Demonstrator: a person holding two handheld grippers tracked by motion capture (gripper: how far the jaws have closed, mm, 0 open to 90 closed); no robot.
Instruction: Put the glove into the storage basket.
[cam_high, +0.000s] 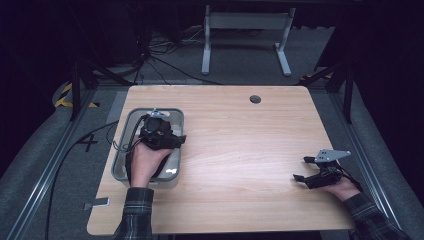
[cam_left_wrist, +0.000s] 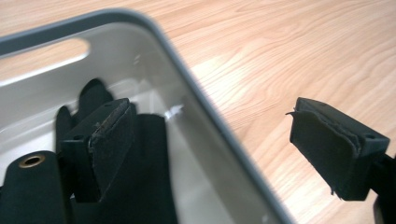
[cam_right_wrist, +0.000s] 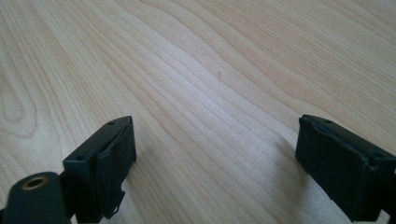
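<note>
A grey tray (cam_high: 121, 145) sits on the left part of the wooden table (cam_high: 240, 150). My left gripper (cam_high: 167, 139) hangs over the tray's right side, held by a hand. In the left gripper view the left gripper (cam_left_wrist: 208, 112) stands open astride the tray's rim (cam_left_wrist: 187, 70), one jaw over the inside and one over the wood, with no object between the pads. A black object (cam_left_wrist: 154, 177) of unclear shape lies in the tray under the inner jaw. My right gripper (cam_high: 301, 168) rests low near the table's right edge, open over bare wood (cam_right_wrist: 215, 70).
A round hole (cam_high: 255, 99) is set in the table near its far edge. A small grey tag (cam_high: 97, 203) sticks out at the front left corner. Beyond the table stand a white frame's legs (cam_high: 206, 50) and loose cables on the floor.
</note>
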